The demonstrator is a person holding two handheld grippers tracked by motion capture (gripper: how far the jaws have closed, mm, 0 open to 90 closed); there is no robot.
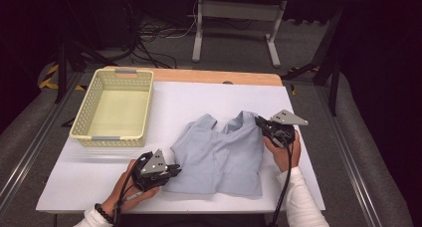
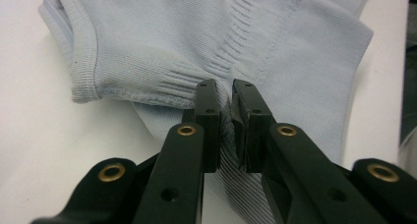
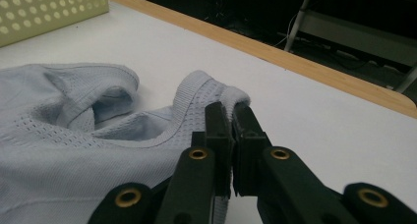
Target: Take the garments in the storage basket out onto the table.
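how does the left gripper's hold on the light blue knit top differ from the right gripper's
The left gripper pinches the ribbed bottom hem of the light blue knit top, at its near left corner. The right gripper pinches a shoulder strap at the far right, lifting it slightly. Both are shut on the fabric.

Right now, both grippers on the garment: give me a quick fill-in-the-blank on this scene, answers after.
1. The left gripper is shut on the ribbed ____ of the light blue knit vest.
2. The right gripper is shut on one ____ strap of the vest.
3. The pale yellow perforated basket stands at the table's far ____ corner in the high view.
4. The white table has a ____ far edge.

Missing words: hem; shoulder; left; wooden
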